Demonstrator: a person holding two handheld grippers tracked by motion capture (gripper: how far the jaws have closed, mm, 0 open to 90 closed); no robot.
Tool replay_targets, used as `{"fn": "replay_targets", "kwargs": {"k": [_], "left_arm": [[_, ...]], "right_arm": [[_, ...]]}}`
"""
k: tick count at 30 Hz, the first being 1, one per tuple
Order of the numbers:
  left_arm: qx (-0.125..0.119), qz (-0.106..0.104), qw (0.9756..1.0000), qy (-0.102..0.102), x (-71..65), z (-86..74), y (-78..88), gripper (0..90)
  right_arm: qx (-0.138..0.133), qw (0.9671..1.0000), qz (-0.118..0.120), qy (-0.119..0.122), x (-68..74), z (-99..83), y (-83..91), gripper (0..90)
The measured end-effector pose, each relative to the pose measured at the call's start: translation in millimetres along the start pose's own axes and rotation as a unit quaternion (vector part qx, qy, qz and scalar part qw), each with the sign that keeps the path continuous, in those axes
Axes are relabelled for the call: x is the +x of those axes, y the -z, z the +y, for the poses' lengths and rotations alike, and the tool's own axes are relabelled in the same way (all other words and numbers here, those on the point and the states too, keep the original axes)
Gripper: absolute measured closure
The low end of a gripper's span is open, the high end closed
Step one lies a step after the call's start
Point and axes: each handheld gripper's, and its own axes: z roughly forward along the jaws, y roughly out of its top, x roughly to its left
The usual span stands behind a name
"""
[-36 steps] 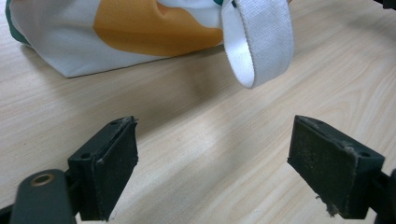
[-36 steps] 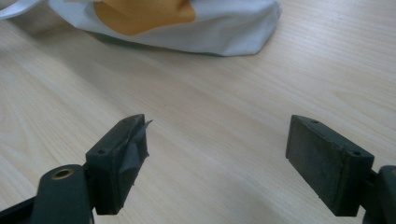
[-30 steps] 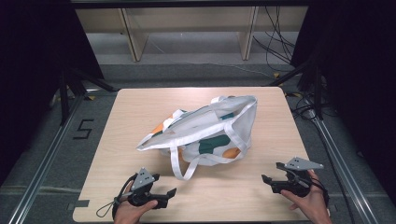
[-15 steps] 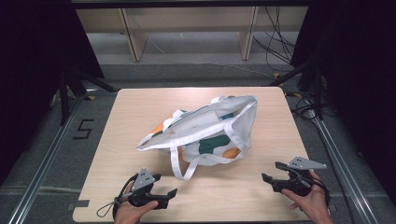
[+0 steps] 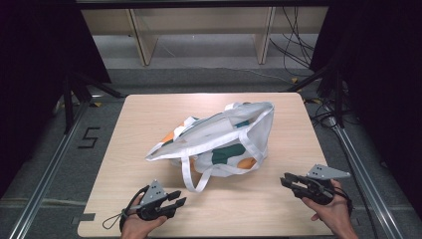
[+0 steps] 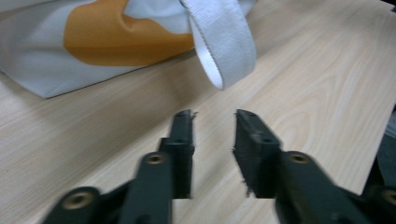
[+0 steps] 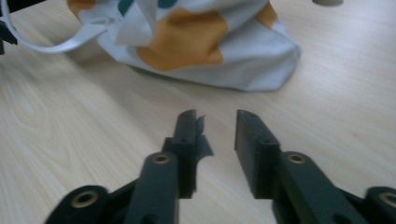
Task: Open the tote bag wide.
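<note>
Tote bag lies flat mid-table, long axis diagonal, mouth and loose handle toward the near-left, bottom toward far-right. Left gripper and right gripper near the front edge, jaws just narrowed to a small gap, nothing between them, both clear of the bag.

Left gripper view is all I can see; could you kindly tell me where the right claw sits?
Observer: The right claw is held over the table's near right edge, apart from the tote bag. Its jaws have just been closing, with nothing between them.
Operator: Thank you. Does the bag show any colour besides orange?
Observer: Yes, a dark green patch sits on its near side.
</note>
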Motion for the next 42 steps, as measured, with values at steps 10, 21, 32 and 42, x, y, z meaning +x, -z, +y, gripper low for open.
{"fn": "replay_targets", "kwargs": {"k": [10,21,32,42], "left_arm": [[-0.014,0.001,0.9997,-0.019,1.9,42.2,12.0,89.3],[-0.039,0.02,0.9981,-0.045,23.0,115.9,12.1,89.3],[-0.031,0.056,0.9975,-0.029,54.1,139.8,-6.5,89.1],[-0.026,0.065,0.9975,-0.01,75.0,146.2,-20.8,88.5]], "right_arm": [[-0.038,0.998,0.001,0.05,4.8,42.2,4.7,90.0],[-0.074,0.9907,0.018,0.112,18.8,133.3,8.5,90.0],[-0.076,0.9873,0.007,0.139,17.9,200.0,-18.9,90.0],[-0.058,0.9889,-0.012,0.136,8.0,224.3,-36.9,90.0]]}}
